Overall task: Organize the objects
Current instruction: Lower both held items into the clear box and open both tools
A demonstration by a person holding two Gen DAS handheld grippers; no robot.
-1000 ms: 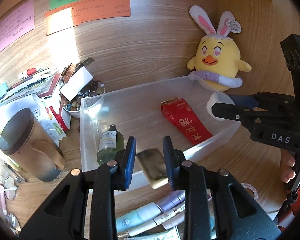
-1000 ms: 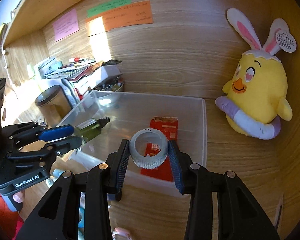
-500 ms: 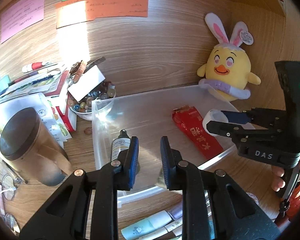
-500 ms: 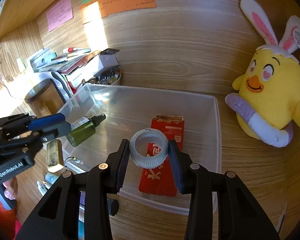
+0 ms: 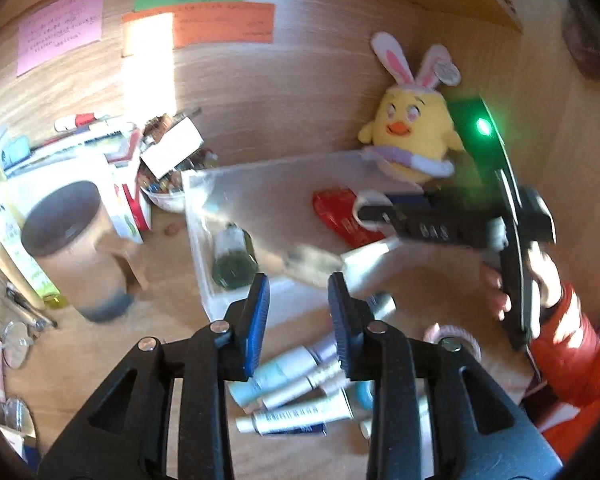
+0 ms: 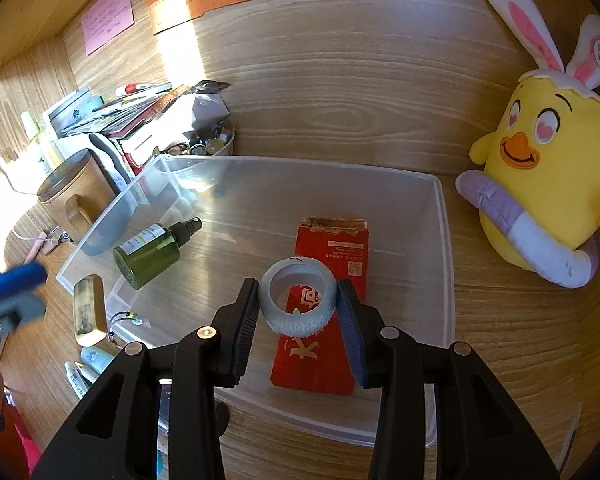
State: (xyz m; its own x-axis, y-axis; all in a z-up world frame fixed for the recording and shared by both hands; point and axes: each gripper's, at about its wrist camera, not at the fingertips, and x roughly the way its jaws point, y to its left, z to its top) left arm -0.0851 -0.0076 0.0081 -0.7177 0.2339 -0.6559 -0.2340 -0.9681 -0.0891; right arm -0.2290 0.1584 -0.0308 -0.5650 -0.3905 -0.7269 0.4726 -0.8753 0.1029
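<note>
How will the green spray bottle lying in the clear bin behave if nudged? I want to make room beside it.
The green spray bottle lies on its side and is round, so it will probably roll across the clear bin. Its smooth body looks stiff, perhaps slippery. Nothing touches it, so little would stop it before a wall.

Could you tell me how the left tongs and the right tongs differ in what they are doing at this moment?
The right tongs are shut on a pale ribbed ring, held above the clear bin; the left tongs stand open and hold nothing. The right tongs hang over the red packet inside the bin, whereas the left tongs sit outside its near wall, above the scattered tubes. Both have black arms and blue pads.
</note>
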